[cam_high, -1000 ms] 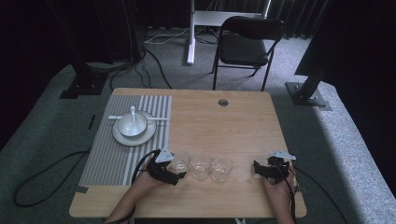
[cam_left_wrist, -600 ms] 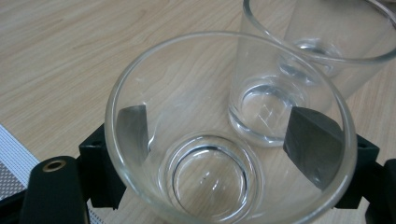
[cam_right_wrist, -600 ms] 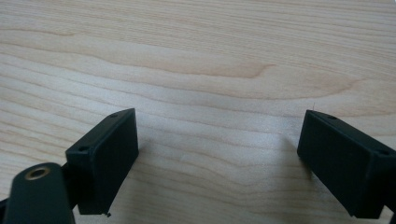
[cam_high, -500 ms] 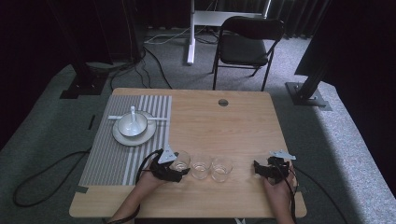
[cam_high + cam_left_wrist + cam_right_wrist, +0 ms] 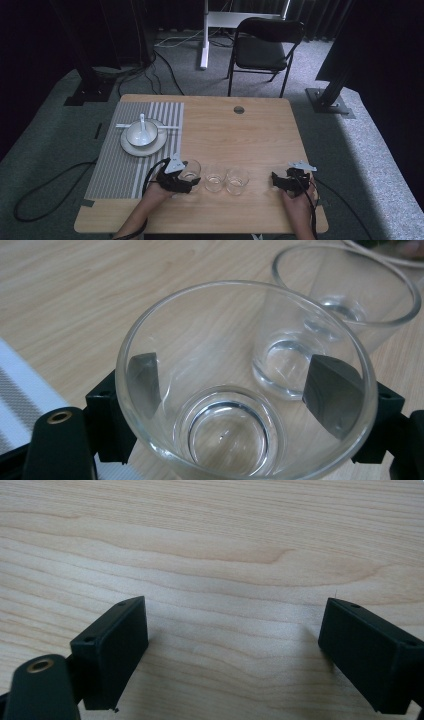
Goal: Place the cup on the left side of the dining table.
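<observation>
Three clear drinking glasses stand in a row near the table's front edge. My left gripper (image 5: 189,176) (image 5: 240,385) has its jaws on either side of the leftmost glass (image 5: 190,169) (image 5: 230,430), and both pads press its wall. The middle glass (image 5: 214,181) (image 5: 285,360) and the right glass (image 5: 237,179) (image 5: 350,295) sit just beyond it. At the front right, my right gripper (image 5: 277,181) (image 5: 232,650) rests open over bare wood with nothing between its jaws.
A grey striped placemat (image 5: 120,165) covers the table's left side. On it stands a plate (image 5: 131,146) holding a white bowl (image 5: 136,135) and a spoon (image 5: 143,124). A cable hole (image 5: 239,109) sits near the far edge; a black chair (image 5: 265,45) stands behind the table (image 5: 250,135).
The left gripper and its glass have shifted very slightly away from the other two glasses. The right gripper has stayed where it was.
</observation>
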Demonstrator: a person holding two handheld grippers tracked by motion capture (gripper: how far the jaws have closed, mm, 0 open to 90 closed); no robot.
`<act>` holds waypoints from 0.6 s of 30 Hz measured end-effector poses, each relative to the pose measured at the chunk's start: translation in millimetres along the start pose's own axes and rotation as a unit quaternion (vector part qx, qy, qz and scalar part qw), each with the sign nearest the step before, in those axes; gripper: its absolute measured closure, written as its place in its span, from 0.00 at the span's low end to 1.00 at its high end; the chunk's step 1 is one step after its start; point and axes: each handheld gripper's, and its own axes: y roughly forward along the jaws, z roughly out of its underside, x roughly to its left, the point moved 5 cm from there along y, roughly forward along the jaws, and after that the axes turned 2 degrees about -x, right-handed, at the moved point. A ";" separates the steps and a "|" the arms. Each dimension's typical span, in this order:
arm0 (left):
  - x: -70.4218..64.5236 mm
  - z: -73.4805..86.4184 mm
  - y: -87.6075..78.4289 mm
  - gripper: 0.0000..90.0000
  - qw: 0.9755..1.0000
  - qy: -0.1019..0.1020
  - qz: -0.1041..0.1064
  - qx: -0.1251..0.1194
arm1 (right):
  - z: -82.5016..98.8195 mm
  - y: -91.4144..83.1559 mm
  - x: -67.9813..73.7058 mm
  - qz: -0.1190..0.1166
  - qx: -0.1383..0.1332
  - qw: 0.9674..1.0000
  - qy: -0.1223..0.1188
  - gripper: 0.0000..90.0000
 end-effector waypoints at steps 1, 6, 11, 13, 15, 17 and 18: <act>1.5 -0.7 -2.2 0.22 1.000 0.000 -0.007 -0.003 | 0.0 0.0 0.0 0.000 0.000 1.000 0.000 0.13; 17.2 -0.6 -18.1 0.22 0.999 -0.007 -0.035 -0.007 | 0.0 0.0 0.0 0.000 0.000 1.000 0.000 0.13; 33.6 8.6 -28.2 0.22 0.998 -0.021 -0.064 -0.004 | 0.0 0.0 0.0 0.000 0.000 1.000 0.000 0.13; 39.0 12.2 -30.0 0.22 0.997 -0.024 -0.073 -0.001 | 0.0 0.0 0.0 0.000 0.000 1.000 0.000 0.13; 44.9 15.6 -32.8 0.22 0.996 -0.027 -0.090 0.003 | 0.0 0.0 0.0 0.000 0.000 1.000 0.000 0.13; 46.6 16.5 -33.9 0.22 0.995 -0.030 -0.092 0.003 | 0.1 -0.1 0.1 0.000 0.000 1.000 0.000 0.13; 52.1 19.0 -37.7 0.22 0.994 -0.032 -0.105 0.004 | 0.1 -0.1 0.1 0.000 0.000 1.000 0.000 0.13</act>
